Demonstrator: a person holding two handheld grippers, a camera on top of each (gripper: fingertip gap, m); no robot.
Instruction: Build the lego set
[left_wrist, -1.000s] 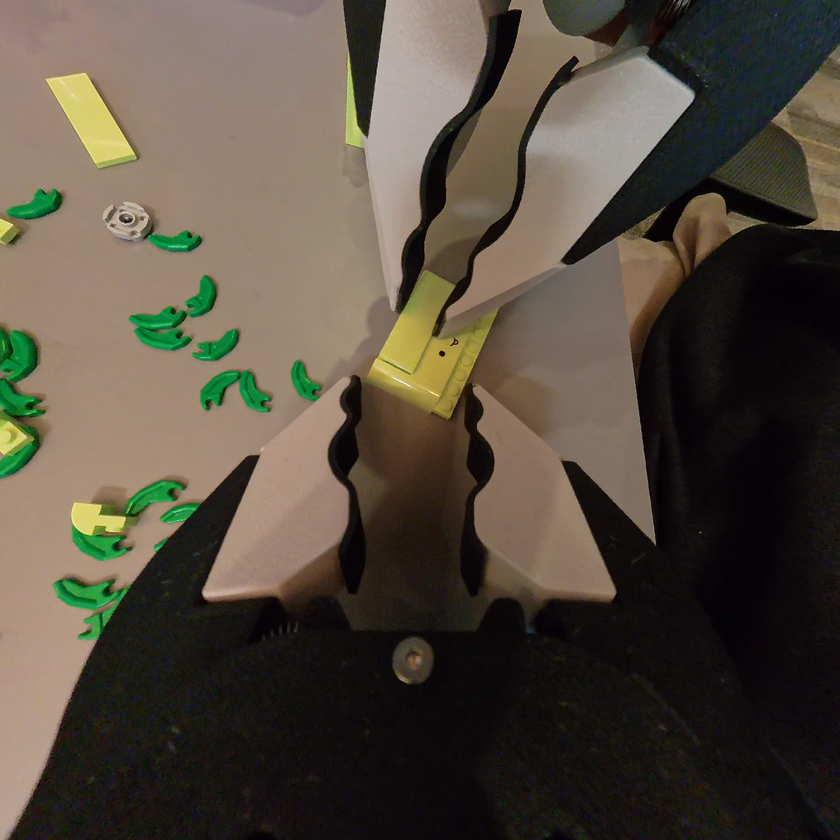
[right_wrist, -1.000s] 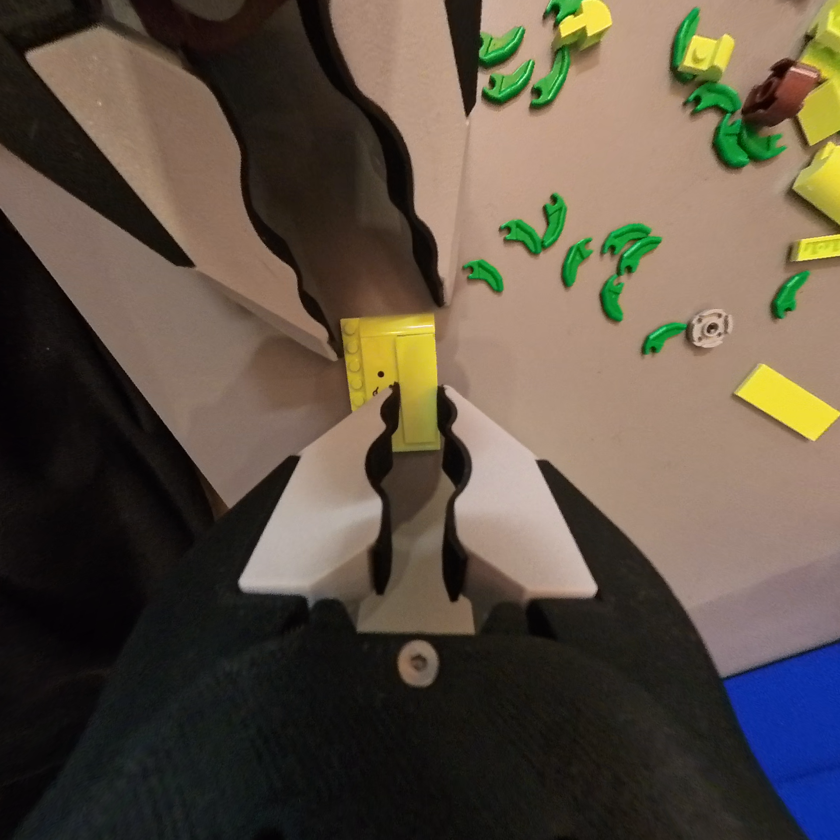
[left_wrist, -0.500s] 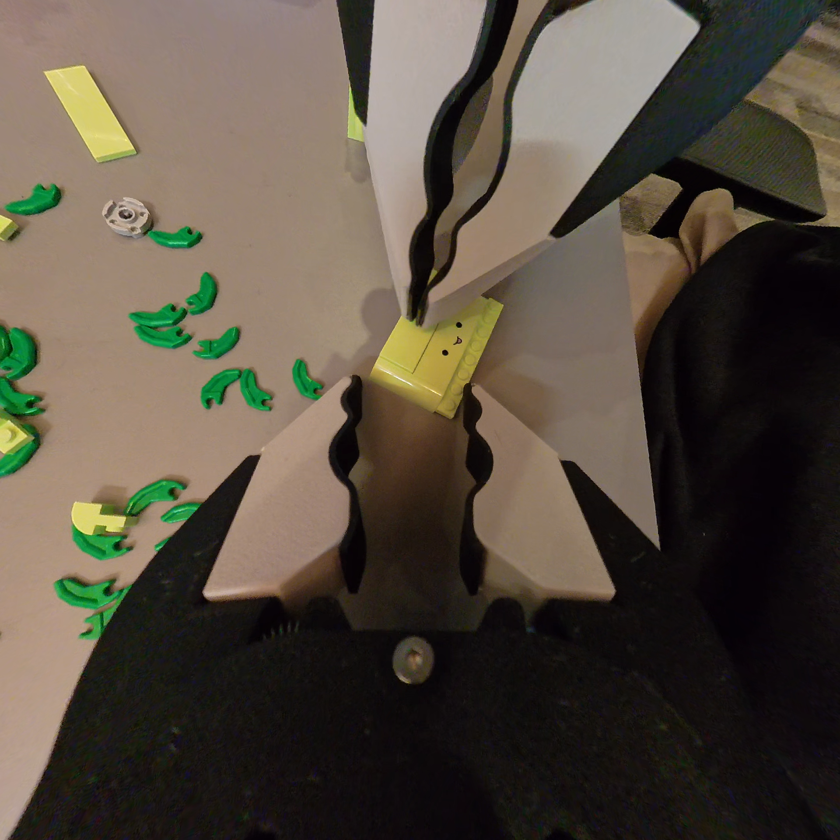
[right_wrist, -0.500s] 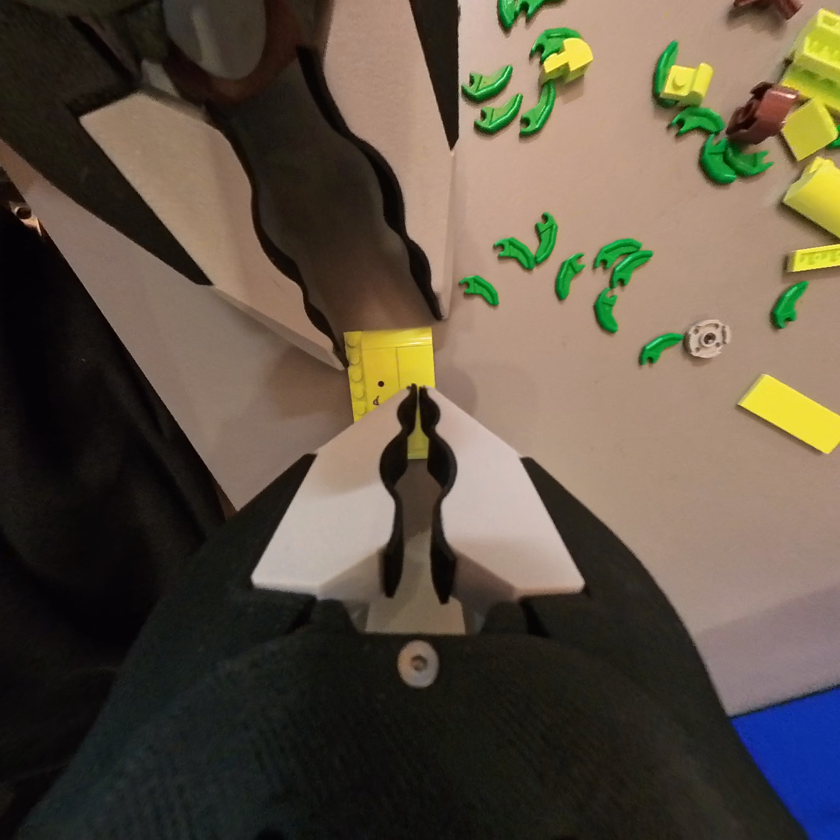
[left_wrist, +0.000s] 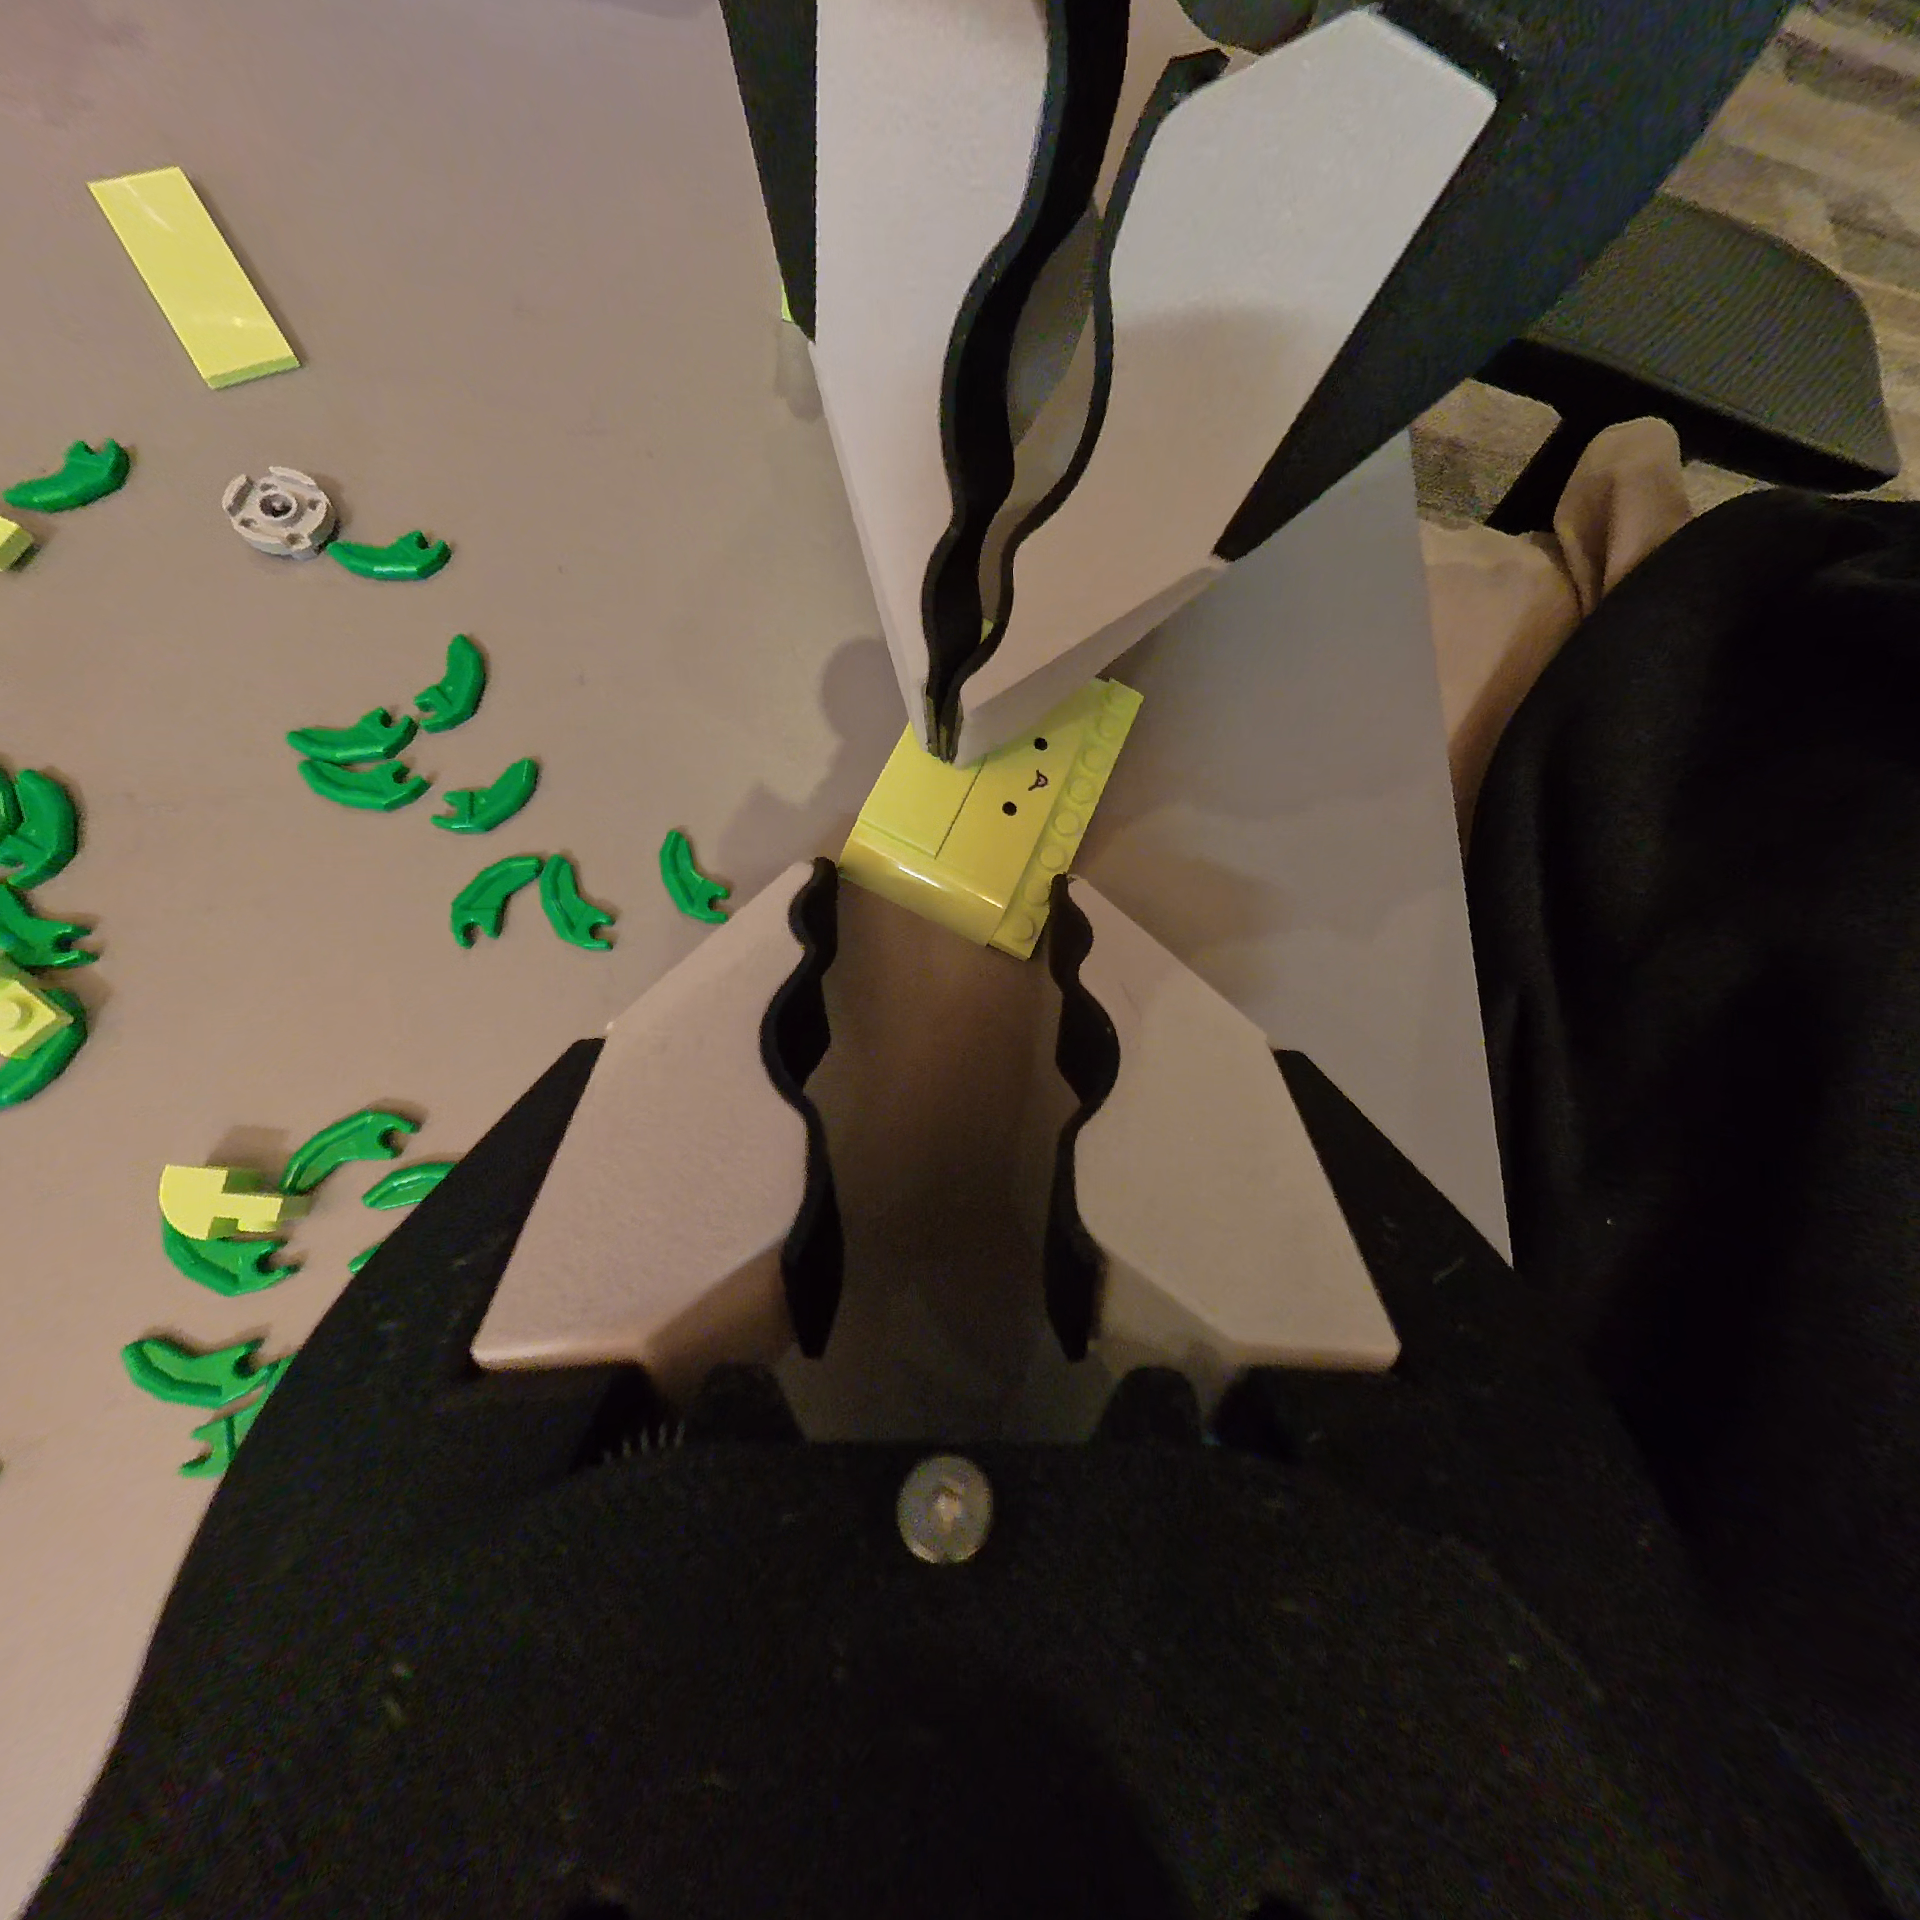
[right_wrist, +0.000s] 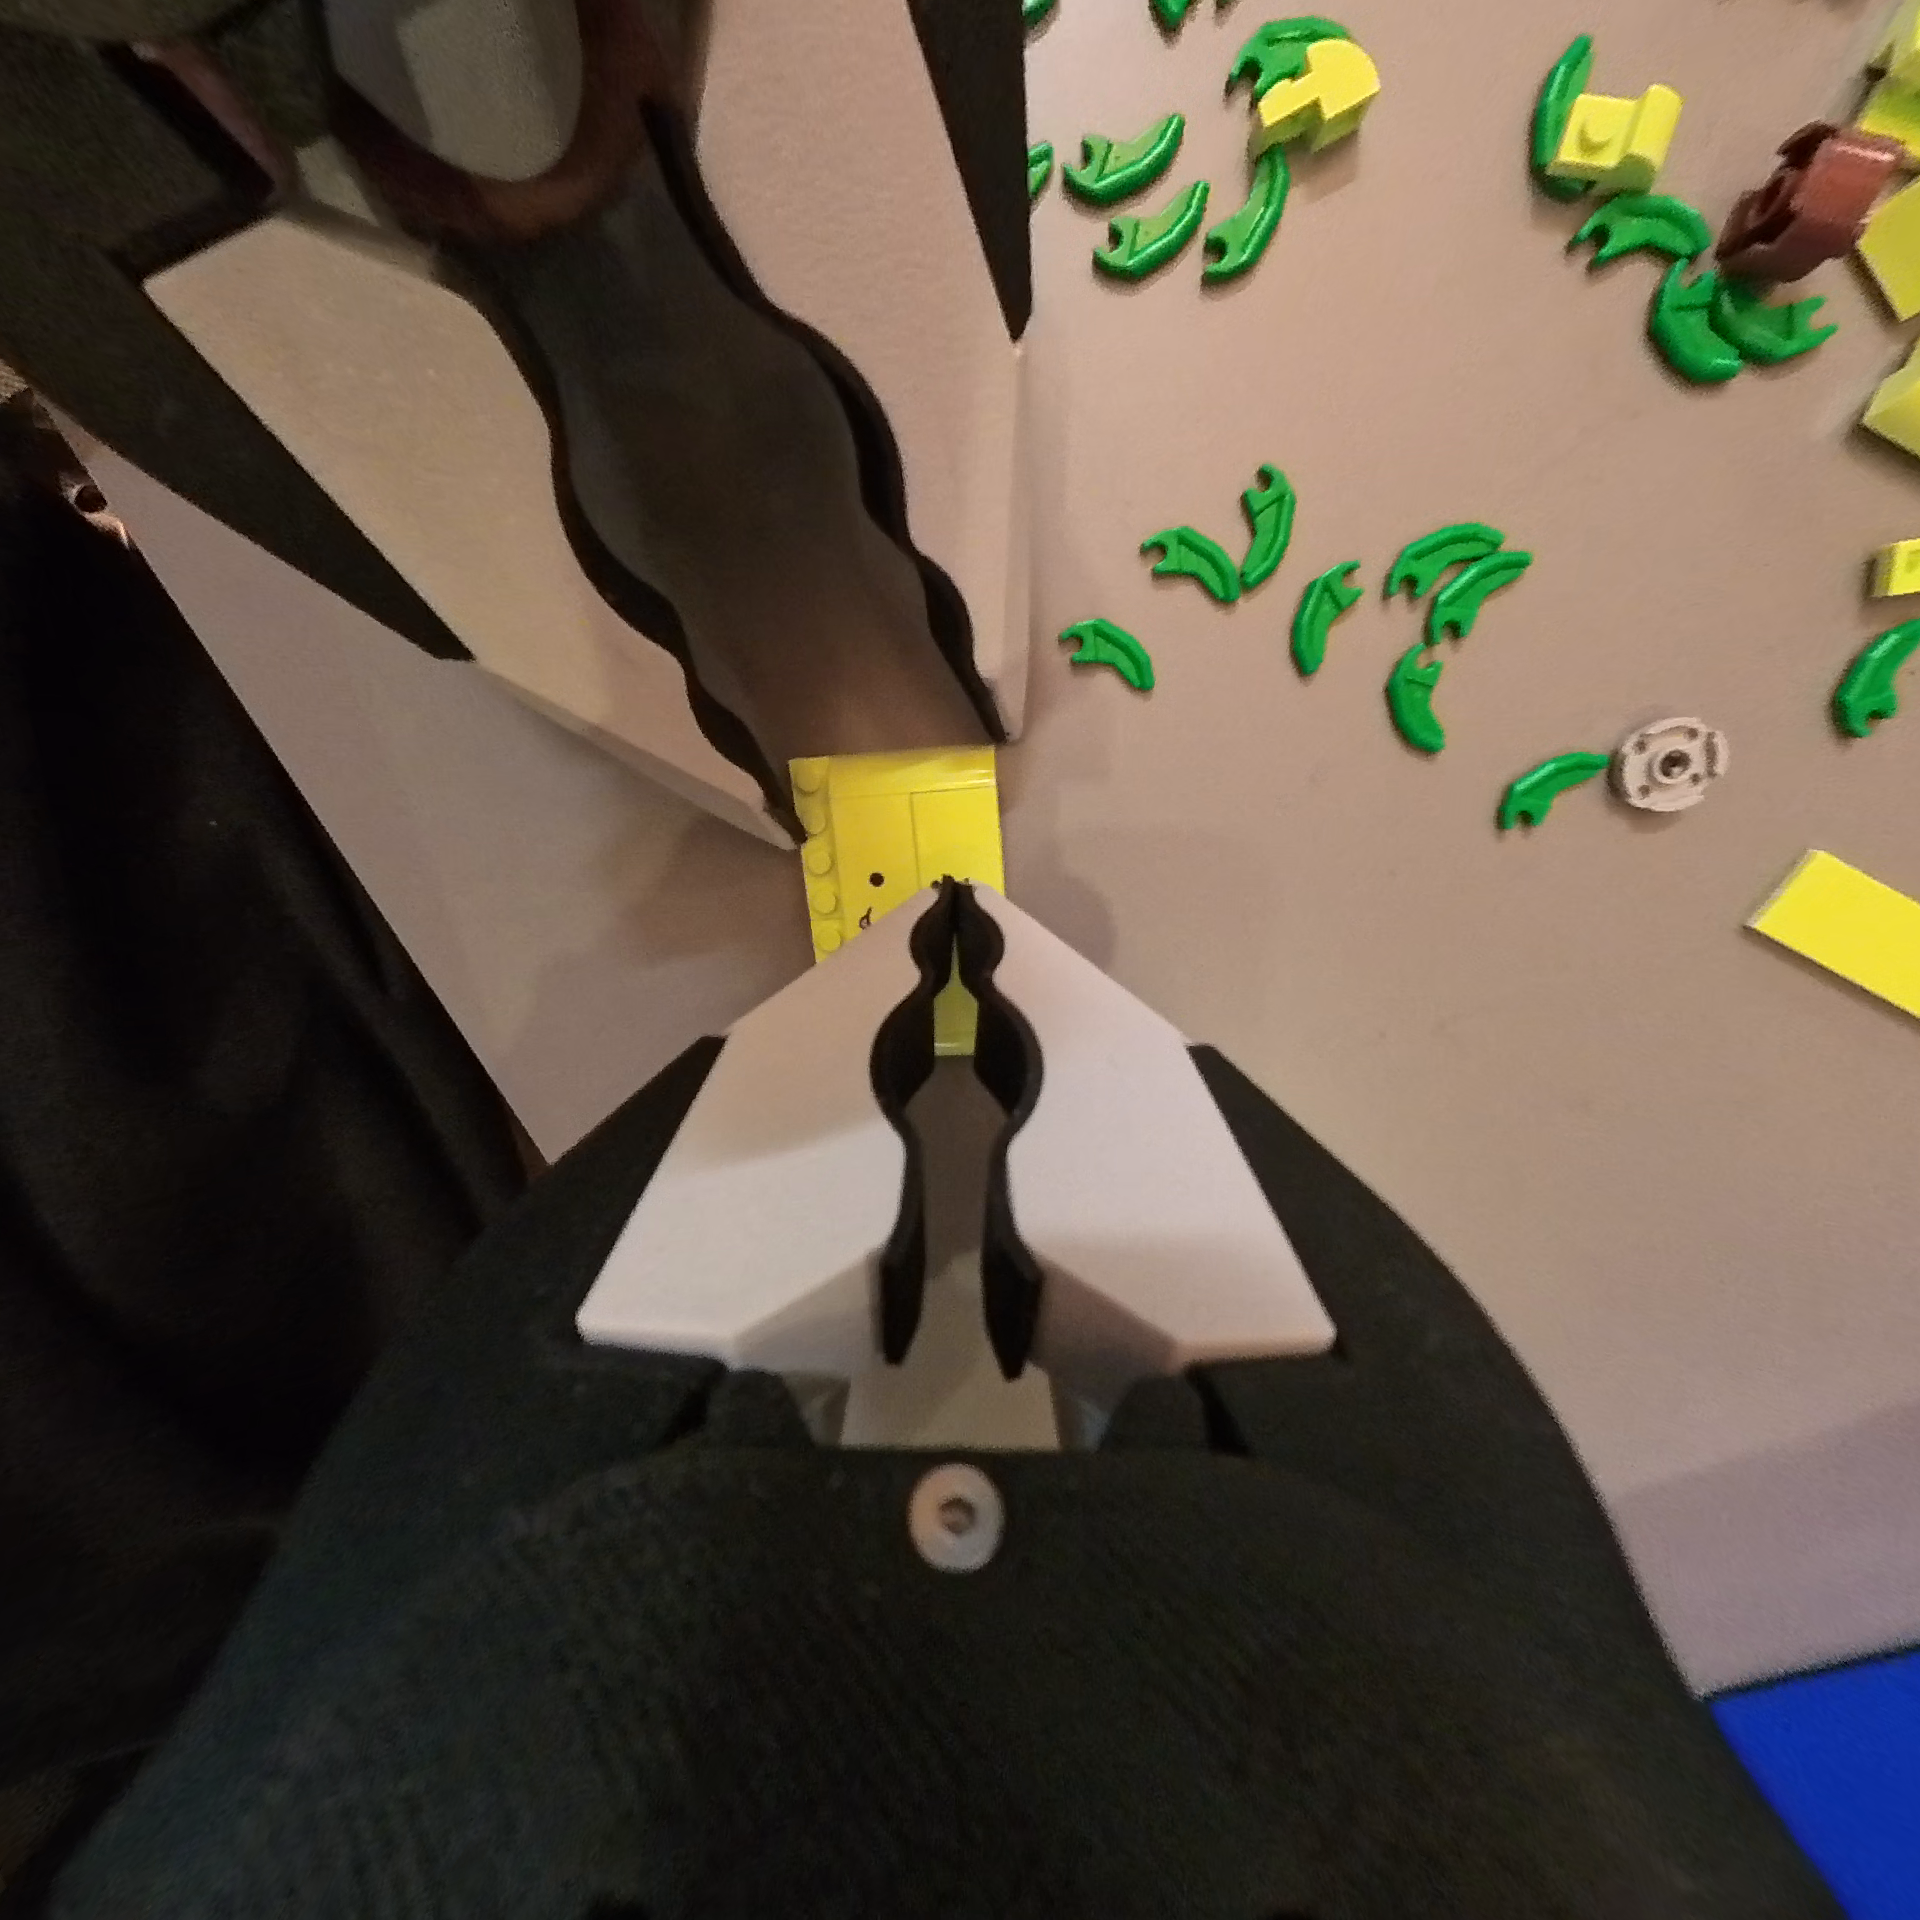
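lime face assembly (left_wrist: 982, 831) on table at 12 o'clock of left gripper (left_wrist: 940, 894) | left spread, bracing | right gripper (right_wrist: 951, 896) pressed together atop tile | press straight down, keep assembly steady

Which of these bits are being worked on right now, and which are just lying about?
In use:
- yellow assembly with the face, flat on the table
- right tool, shut, tips on the assembly
- left tool, open at the assembly's near end

Lying about:
- green leaf pieces
- grey round piece
- long yellow tile
- brown piece
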